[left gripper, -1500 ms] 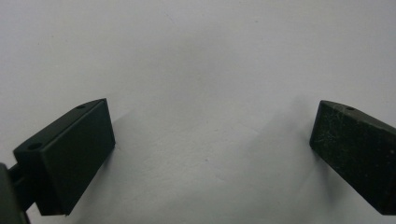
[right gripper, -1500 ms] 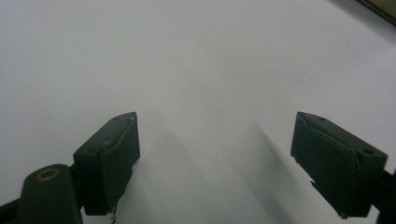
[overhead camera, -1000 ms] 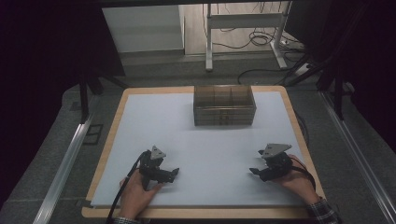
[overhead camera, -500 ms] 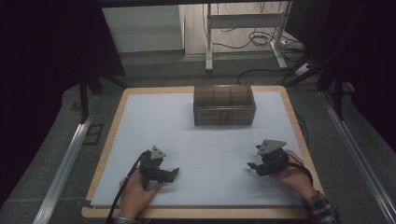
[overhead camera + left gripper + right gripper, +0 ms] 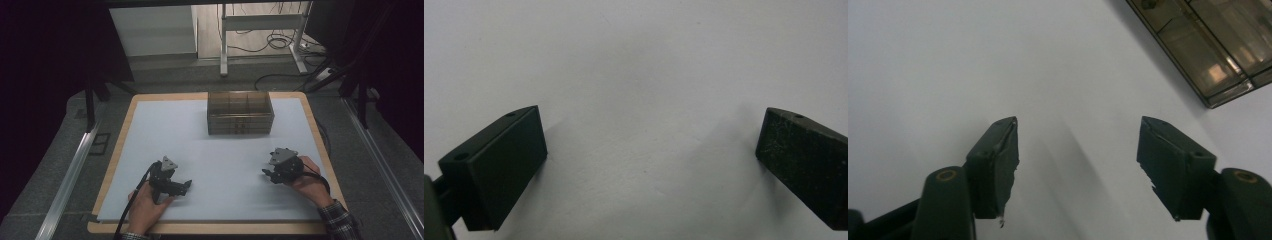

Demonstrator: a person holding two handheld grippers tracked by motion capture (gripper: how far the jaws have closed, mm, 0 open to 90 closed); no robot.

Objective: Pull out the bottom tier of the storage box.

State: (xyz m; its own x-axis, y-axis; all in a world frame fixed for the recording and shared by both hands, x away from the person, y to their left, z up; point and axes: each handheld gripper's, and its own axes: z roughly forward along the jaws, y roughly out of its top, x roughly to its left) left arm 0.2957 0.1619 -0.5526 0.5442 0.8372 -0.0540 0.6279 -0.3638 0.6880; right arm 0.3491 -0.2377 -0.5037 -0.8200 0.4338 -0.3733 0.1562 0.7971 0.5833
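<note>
Low on the left of the white mat (image 5: 220, 155), a hand holds my left gripper (image 5: 186, 186), jaws pointing right. In the left gripper view the left gripper (image 5: 651, 145) stands wide open over bare mat. A second hand, in a plaid sleeve, holds my right gripper (image 5: 267, 175) low on the right, jaws pointing left. The right gripper (image 5: 1078, 145) is open; its jaws have just been closing, with nothing between them. A dark translucent compartment box (image 5: 240, 112) sits at the back centre of the mat, and the compartment box (image 5: 1208, 45) is at the top right of the right gripper view.
The mat lies on a wooden board (image 5: 122, 130) with a raised edge. Grey floor and metal rails (image 5: 70, 175) flank the board. A desk frame (image 5: 260, 22) and cables (image 5: 280, 42) lie beyond the far edge.
My right gripper has shifted slightly left and away from the front edge. The left gripper has stayed where it was.
</note>
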